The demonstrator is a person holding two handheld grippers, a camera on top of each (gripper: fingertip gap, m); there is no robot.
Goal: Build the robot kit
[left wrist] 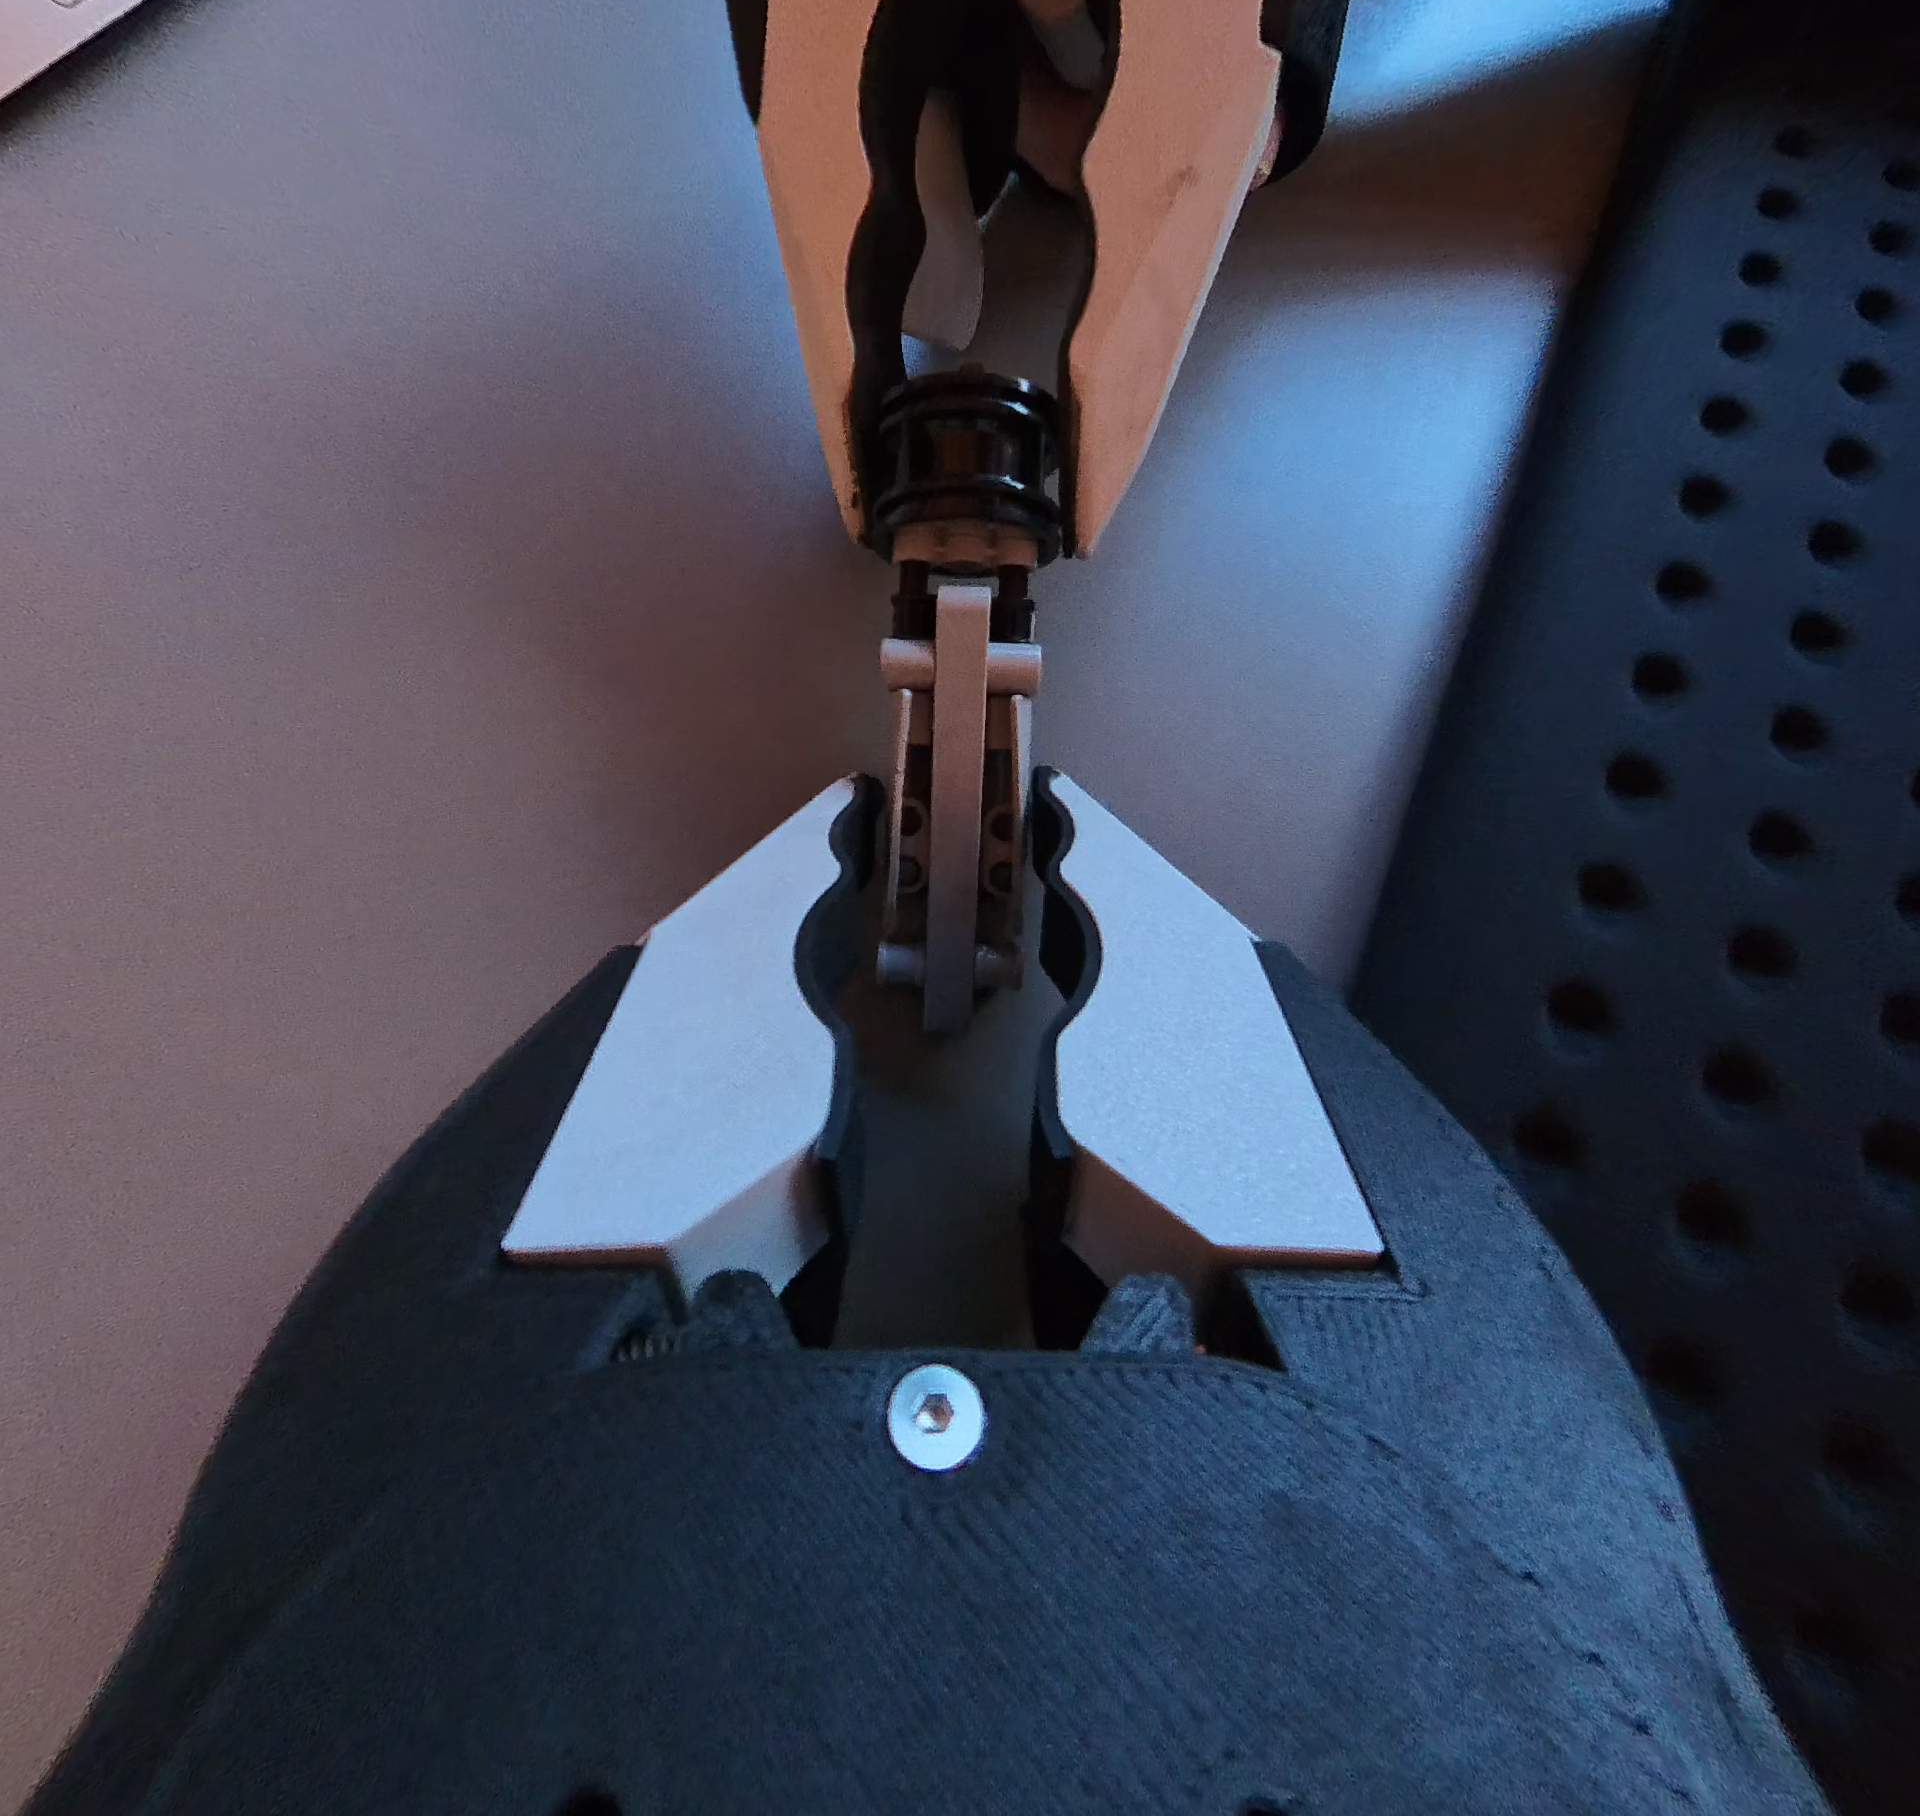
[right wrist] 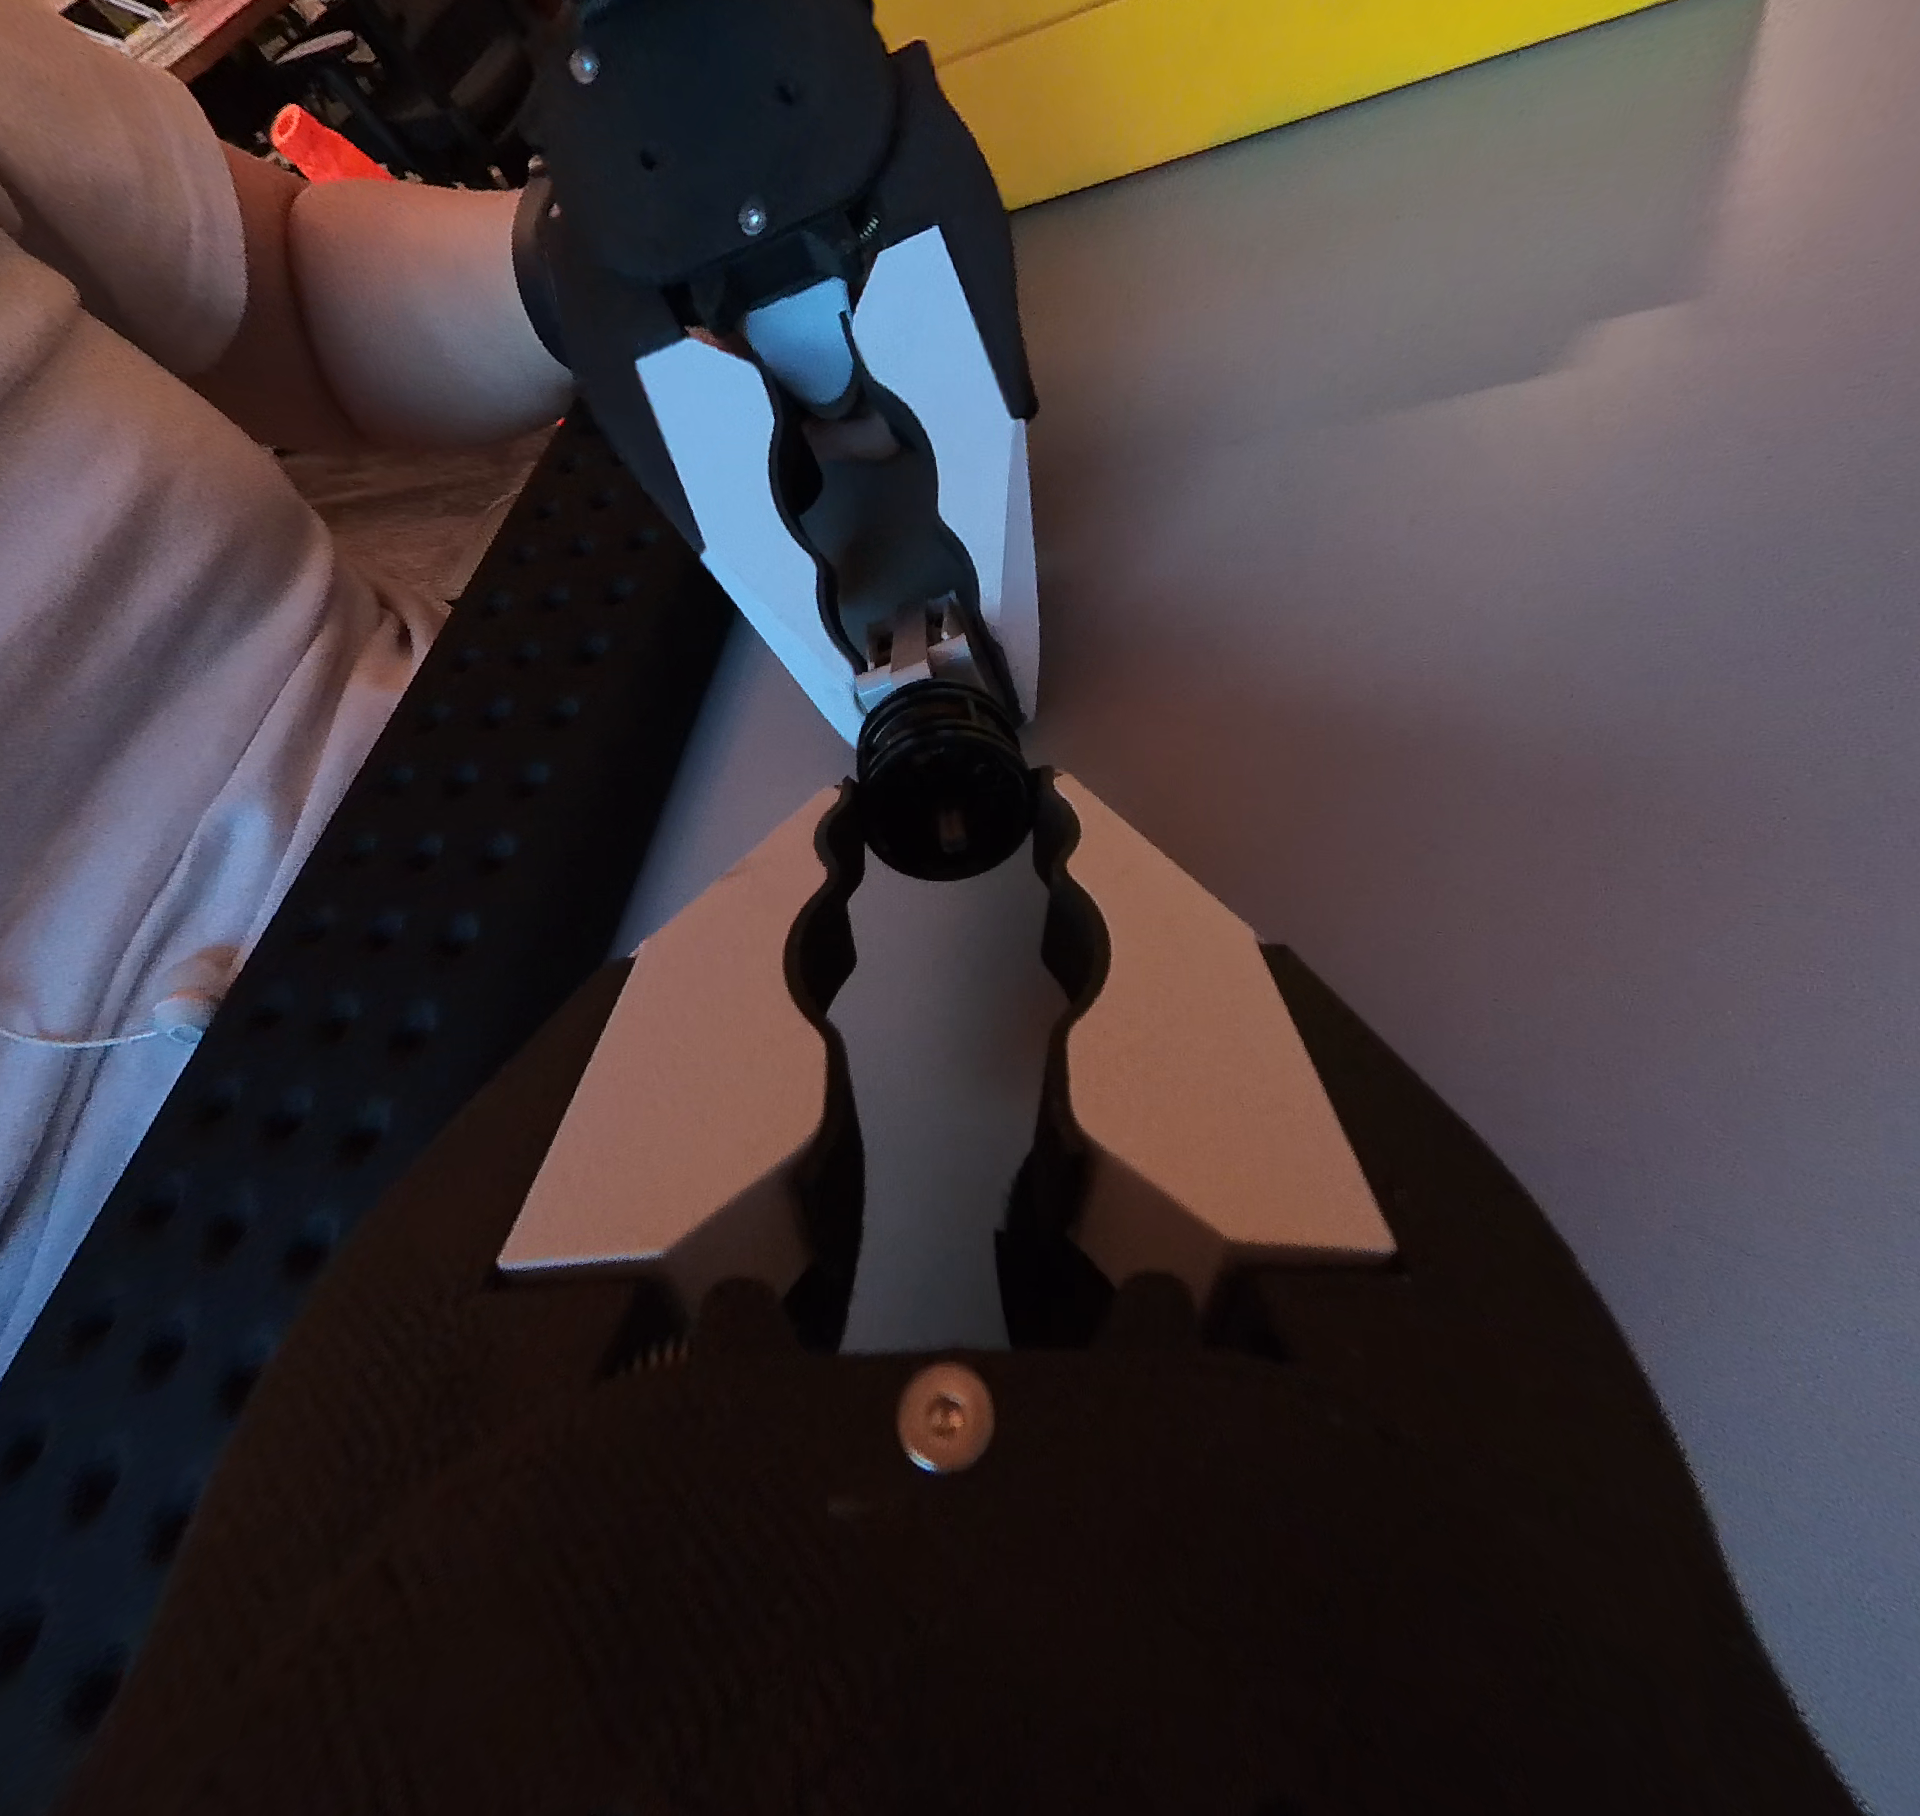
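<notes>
One small brick-built piece hangs between my two grippers above the grey table (left wrist: 364,623): its grey finned end (left wrist: 956,831) sits between the tips of my left gripper (left wrist: 948,792), and its single black ribbed wheel (left wrist: 966,462) sits at the tips of my right gripper (right wrist: 948,800). My left gripper's jaws are narrowed around the grey end and appear to clamp it, and my right gripper's jaws are closed on the black wheel (right wrist: 943,779), pinching it at their very tips. One perforated black mat (left wrist: 1714,727) lies beside us, one yellow box (right wrist: 1299,10) stands farther back.
</notes>
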